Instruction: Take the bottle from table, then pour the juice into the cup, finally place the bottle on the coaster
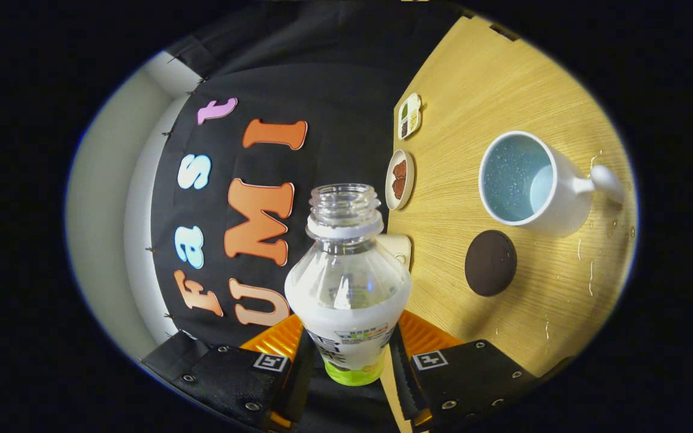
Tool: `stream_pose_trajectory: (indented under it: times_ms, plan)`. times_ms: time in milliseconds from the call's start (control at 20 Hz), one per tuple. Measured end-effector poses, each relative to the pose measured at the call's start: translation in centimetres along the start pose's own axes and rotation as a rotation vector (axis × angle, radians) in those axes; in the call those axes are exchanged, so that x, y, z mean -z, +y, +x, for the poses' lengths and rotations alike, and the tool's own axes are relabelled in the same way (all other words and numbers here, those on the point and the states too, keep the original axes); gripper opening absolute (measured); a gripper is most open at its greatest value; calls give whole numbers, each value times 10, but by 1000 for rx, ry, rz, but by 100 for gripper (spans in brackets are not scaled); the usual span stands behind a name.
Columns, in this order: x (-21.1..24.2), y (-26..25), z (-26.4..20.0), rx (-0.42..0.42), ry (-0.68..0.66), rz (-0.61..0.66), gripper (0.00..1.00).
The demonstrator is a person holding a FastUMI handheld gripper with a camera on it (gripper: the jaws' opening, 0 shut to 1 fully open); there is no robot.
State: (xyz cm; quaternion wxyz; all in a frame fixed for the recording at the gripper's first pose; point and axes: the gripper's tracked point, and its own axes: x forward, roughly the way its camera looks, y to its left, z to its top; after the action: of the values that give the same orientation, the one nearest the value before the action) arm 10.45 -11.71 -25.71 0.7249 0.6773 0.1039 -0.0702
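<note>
The gripper (349, 355) is clenched on the lower body of the uncapped clear plastic bottle (348, 288), rolled sideways, seemingly for pouring, with the white ceramic cup (533, 180) and round dark-brown coaster (490, 263) close together on the pale wooden table (503, 90)

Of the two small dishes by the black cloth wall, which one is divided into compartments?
The small rectangular white dish, farther beyond the held clear plastic bottle, has compartments with different fillings. The round white dish nearer the gripper holds one brown heap.
</note>
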Motion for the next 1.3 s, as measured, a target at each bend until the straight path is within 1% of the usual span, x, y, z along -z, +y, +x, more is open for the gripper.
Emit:
stream_pose_trajectory:
  times_ms: [150,350,600,1000,1300]
  plan:
    - [-1,-4,2,11,3,44,60]
    - [-3,0,2,-3,7,113,60]
    - [-10,-2,-1,2,-19,183,60]
    - [-12,-7,1,13,-14,272,60]
    - [-15,-16,6,28,-12,302,61]
